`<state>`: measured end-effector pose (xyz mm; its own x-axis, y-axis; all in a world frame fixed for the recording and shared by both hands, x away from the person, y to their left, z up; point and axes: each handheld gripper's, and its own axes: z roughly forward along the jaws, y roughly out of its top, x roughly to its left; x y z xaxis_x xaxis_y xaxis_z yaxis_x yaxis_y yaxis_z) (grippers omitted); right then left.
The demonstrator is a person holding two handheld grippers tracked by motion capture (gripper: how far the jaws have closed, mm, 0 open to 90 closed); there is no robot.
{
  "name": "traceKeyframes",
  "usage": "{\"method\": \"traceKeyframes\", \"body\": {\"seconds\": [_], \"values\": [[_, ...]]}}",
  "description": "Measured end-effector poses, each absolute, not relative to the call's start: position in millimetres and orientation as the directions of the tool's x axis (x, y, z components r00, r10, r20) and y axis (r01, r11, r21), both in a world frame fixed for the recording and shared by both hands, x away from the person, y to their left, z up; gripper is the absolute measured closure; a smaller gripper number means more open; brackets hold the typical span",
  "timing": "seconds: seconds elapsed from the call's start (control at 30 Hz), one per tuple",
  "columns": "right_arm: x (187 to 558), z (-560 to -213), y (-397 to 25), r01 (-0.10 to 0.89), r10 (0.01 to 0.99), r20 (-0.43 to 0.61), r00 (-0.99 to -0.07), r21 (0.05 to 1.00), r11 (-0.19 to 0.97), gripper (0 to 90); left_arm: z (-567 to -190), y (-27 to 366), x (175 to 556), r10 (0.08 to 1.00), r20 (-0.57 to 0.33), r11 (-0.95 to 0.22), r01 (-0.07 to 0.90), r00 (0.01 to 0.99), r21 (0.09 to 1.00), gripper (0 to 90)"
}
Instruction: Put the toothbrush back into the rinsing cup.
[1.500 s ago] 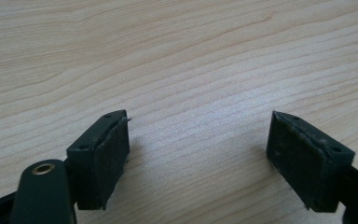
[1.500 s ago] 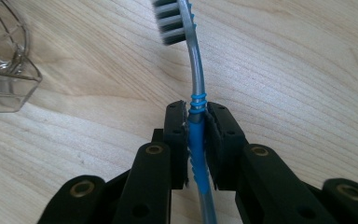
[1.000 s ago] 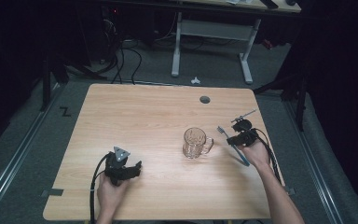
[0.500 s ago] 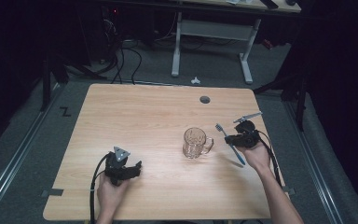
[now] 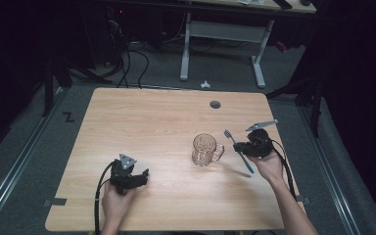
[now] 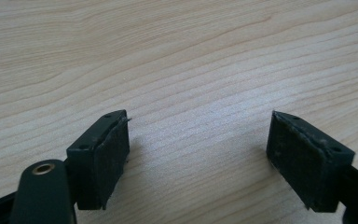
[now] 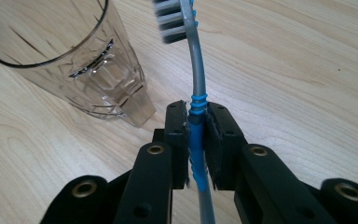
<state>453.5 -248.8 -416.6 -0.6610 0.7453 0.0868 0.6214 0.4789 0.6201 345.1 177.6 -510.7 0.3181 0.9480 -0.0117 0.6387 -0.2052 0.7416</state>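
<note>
While your right gripper [image 7: 196, 135] is clamped on the blue-and-grey plastic toothbrush [image 7: 195, 79], parts of that toothbrush are cut off from inspection: in the right gripper view the bristle head runs out of the top edge, and the lower handle passes down between the black jaws and out of sight. In the high view the toothbrush [image 5: 239, 147] is small but readable, held tilted above the light wooden counter [image 5: 156, 127], bristles toward the far side, handle end pointing back toward you. It sits just to the right of the clear faceted glass mug [image 5: 204, 150], not touching it. The mug stands upright on the counter, its handle turned toward your right gripper [image 5: 247, 147]. In the right gripper view the mug [image 7: 74, 60] is cut off at the top and left edges, and whether it holds anything cannot be made out.

Your left gripper [image 5: 139, 178] rests low at the near left part of the counter, well apart from the mug. Its own view shows the jaws [image 6: 200, 154] standing wide apart with bare wood grain between them; both jaws are cut off at the bottom edge.

Count: one toothbrush, one mug, two grippers, one small dark round hole [image 5: 215, 104] near the counter's far edge.
</note>
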Motion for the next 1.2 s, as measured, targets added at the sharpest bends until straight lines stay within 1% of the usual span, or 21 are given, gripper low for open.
{"method": "traceKeyframes", "body": {"seconds": [0.3,0.57,1.2], "values": [[435.5,-414.9,-258.3,0.6,0.729,0.125,-0.673,0.67,0.438,80.0,-510.8,177.5,345.1,0.948,-0.011,-0.205,0.638,0.318,0.742,21.7],[425.6,-408.4,-257.5,0.571,0.709,0.144,-0.69,0.71,0.412,80.0,-510.8,177.5,345.1,0.948,-0.011,-0.205,0.638,0.318,0.742,21.7],[422.9,-401.7,-254.9,0.537,0.666,0.215,-0.714,0.778,0.325,80.1,-510.8,177.5,345.1,0.948,-0.011,-0.205,0.638,0.318,0.742,21.7]]}}
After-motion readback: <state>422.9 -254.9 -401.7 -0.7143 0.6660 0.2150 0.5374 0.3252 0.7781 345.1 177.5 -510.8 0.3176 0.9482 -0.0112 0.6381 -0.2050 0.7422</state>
